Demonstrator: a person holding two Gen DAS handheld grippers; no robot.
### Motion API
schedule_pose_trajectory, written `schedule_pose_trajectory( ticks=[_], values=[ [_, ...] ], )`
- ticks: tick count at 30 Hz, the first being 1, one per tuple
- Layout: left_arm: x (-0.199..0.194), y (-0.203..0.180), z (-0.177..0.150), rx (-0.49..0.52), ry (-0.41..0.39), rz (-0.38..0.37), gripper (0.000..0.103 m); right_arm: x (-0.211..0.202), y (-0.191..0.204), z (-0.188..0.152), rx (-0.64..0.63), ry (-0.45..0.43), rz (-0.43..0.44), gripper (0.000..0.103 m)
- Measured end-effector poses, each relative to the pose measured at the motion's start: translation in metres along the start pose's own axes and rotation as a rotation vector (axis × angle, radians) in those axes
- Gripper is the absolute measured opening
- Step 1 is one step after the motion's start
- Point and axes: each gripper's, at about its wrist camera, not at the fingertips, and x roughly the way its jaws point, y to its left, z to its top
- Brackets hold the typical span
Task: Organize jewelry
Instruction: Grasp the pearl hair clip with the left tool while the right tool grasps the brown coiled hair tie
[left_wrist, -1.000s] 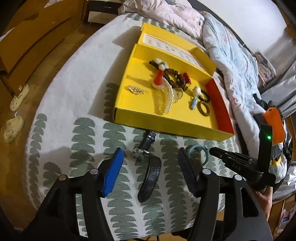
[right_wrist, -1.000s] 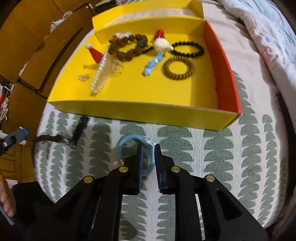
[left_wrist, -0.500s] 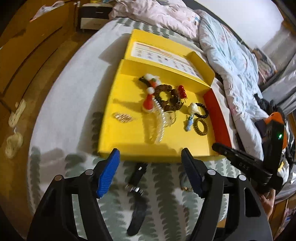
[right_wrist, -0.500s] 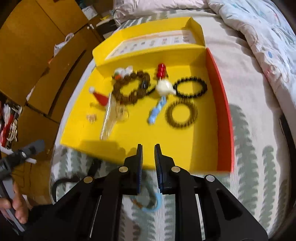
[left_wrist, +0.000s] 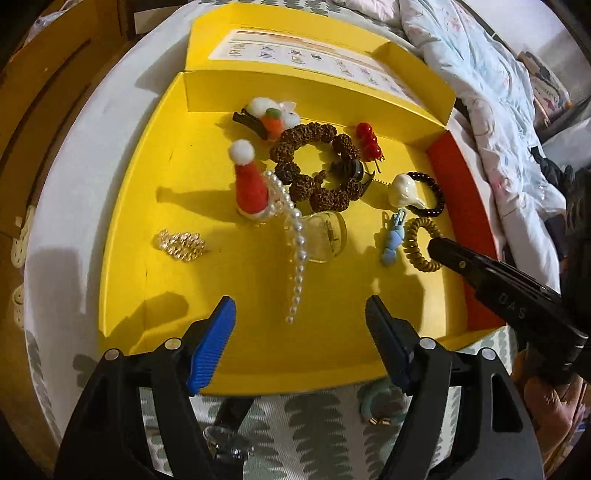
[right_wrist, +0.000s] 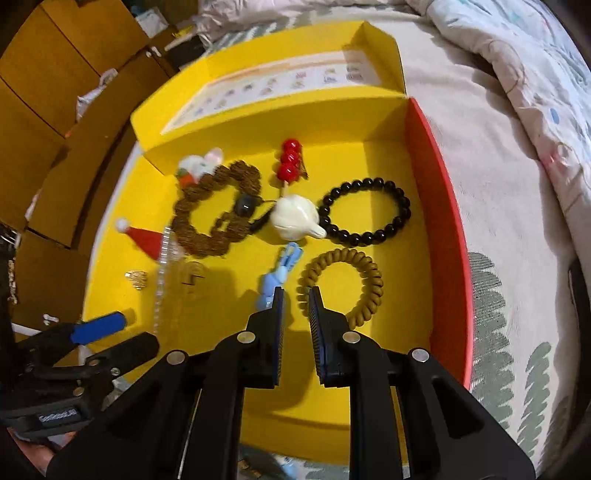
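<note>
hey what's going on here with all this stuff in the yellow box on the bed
A person holding a gripper in each hand is sorting jewelry. Both grippers hang over a yellow box that holds bracelets, clips and a pearl strand. The left gripper is open with nothing between its fingers. The right gripper is nearly closed and empty, by a brown coil hair tie. A light blue ring lies on the bedspread outside the box.
</note>
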Motion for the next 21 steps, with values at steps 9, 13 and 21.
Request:
schedule_pose_trajectory(
  ticks=[9, 13, 21],
  values=[
    [0.015, 0.005, 0.004, -0.004, 0.048, 0.000, 0.072, 0.018, 0.002, 0.001, -0.036, 0.030, -0.054, 0.020],
    [0.017, 0.006, 0.005, 0.003, 0.052, 0.011, 0.072, 0.023, 0.006, 0.000, -0.060, 0.035, -0.089, 0.020],
    [0.022, 0.009, 0.003, 0.012, 0.086, 0.004, 0.072, 0.027, 0.013, -0.003, -0.109, 0.024, -0.174, 0.046]
  ],
)
